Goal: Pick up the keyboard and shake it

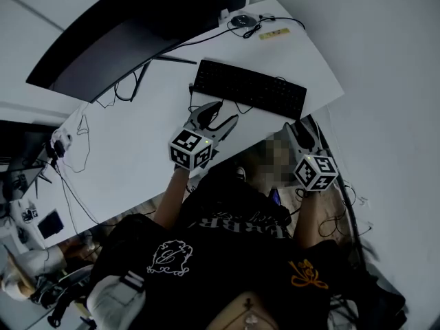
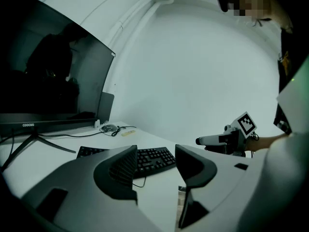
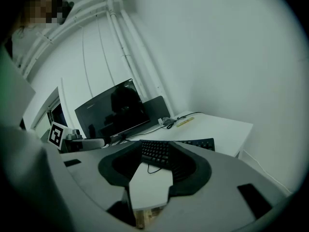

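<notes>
The keyboard (image 1: pixel 249 88) lies flat on the white worktop (image 1: pixel 137 157), close to its near edge and in front of a dark monitor (image 1: pixel 124 26). Nothing is touching it.

The left hand-held gripper (image 1: pixel 221 115) hangs over the worktop's near edge, just short of the keyboard's left end and pointing toward it. Its jaws stand fairly wide apart with nothing between them. Through the gap I can see only keys and bare worktop.

The right hand-held gripper (image 1: pixel 298 126) is off the worktop, beside its near right corner and near the keyboard's right end. Its jaws are parted too, more narrowly than the left pair, and they hold nothing. The keyboard shows beyond them, well clear of the pads.

At the far end of the worktop a small round puck (image 1: pixel 244 20) sits with a cable (image 1: pixel 206 38) running from it toward the monitor.
</notes>
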The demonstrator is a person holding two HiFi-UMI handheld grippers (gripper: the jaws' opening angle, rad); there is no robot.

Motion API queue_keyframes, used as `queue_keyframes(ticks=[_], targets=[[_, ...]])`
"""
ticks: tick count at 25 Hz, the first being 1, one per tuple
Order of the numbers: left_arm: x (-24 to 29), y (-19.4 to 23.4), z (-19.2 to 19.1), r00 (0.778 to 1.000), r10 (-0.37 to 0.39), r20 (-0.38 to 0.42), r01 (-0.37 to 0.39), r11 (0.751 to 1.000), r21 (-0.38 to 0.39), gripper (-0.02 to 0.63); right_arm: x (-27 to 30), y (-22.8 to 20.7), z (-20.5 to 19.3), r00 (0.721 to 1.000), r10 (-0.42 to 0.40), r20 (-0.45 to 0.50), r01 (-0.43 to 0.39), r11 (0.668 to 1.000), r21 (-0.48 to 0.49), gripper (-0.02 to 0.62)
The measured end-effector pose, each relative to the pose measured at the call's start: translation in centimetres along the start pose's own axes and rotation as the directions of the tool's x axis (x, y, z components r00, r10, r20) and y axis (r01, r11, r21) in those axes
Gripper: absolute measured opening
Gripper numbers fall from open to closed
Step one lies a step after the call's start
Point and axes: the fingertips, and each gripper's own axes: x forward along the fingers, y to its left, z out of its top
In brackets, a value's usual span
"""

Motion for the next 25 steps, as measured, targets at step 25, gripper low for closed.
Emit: queue_keyframes(ticks=[25], targets=[[-11.7,-7.6,-4.5,0.998,0.054,-0.034,-0.052,0.997,0.051,0.143,-5.3,10.5,-6.6,0.99,0.139,-0.018,-0.14,0.987,-0.08,0.161]])
